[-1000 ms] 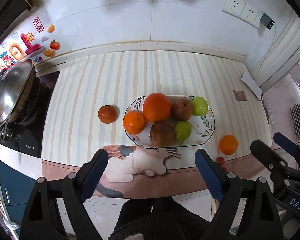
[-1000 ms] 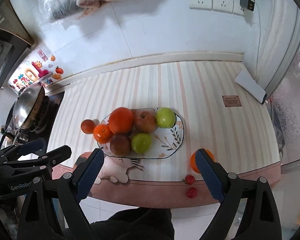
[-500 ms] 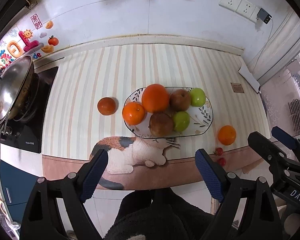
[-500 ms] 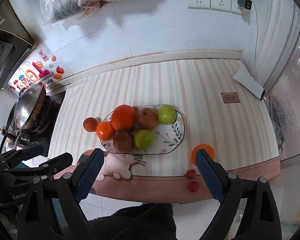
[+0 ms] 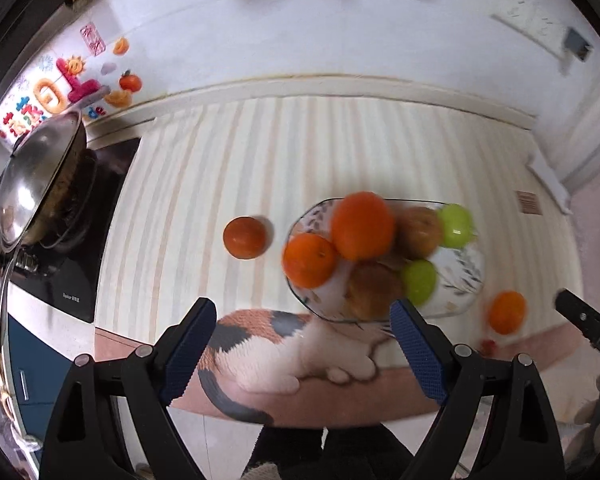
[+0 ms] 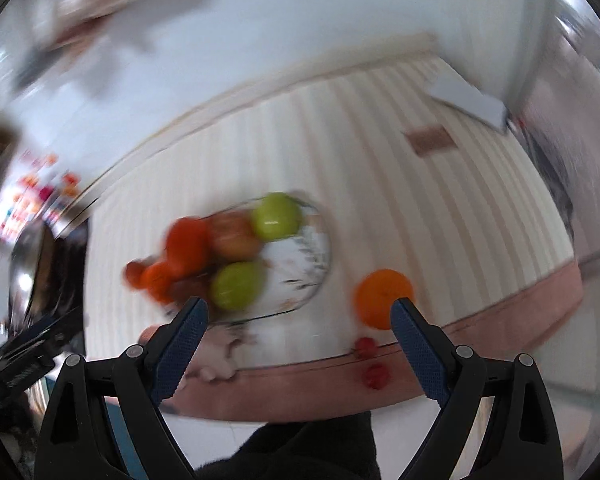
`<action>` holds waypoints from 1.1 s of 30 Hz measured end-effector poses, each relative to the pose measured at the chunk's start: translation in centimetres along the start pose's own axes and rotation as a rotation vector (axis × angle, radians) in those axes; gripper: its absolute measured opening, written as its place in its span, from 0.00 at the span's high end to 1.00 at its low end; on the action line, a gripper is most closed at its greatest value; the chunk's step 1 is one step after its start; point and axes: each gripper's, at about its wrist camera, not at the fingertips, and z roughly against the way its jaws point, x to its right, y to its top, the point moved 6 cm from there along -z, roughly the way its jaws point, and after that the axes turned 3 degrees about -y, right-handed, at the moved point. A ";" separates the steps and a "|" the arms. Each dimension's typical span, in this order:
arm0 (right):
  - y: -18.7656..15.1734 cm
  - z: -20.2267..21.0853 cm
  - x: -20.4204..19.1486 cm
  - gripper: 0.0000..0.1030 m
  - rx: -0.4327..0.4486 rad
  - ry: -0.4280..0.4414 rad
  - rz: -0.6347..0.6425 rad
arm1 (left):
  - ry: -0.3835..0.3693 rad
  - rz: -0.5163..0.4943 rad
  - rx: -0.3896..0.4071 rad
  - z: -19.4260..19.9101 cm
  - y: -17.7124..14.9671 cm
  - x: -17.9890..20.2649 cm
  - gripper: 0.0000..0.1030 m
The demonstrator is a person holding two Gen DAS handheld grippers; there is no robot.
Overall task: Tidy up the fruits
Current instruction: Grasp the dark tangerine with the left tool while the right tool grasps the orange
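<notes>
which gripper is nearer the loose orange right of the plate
Right. The right gripper has the loose orange at its right fingertip; the left gripper sits over the cat mat, beyond the plate.

You've dropped both grippers toward the plate (image 5: 466,280); your right gripper (image 6: 300,322) rolled, nearing the loose orange (image 6: 382,292).

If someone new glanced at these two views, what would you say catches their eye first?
Most likely the patterned plate in the middle of the striped counter, heaped with oranges, green apples and brownish fruit. Next, the stray fruit: a dark orange just left of the plate and a bright orange to its right, near the counter's front edge, with two small red fruits nearby. Both grippers, left and right, hang open above.
</notes>
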 end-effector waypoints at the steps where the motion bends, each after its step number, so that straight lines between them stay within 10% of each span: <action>1: 0.1 -1.0 1.0 0.08 -0.013 0.000 -0.027 | 0.001 0.012 -0.009 -0.8 0.1 -0.3 0.14; 10: -0.4 -10.8 6.8 0.10 -0.170 0.004 -0.222 | 0.021 0.089 -0.104 -6.8 0.3 -2.0 0.14; 18: -1.0 -14.1 6.6 0.34 -0.186 -0.021 -0.204 | 0.012 0.177 -0.168 -9.3 0.4 -4.9 0.14; 33: 2.5 -11.2 -4.3 0.34 -0.106 0.093 -0.001 | -0.024 0.291 -0.278 -15.0 4.3 -10.6 0.14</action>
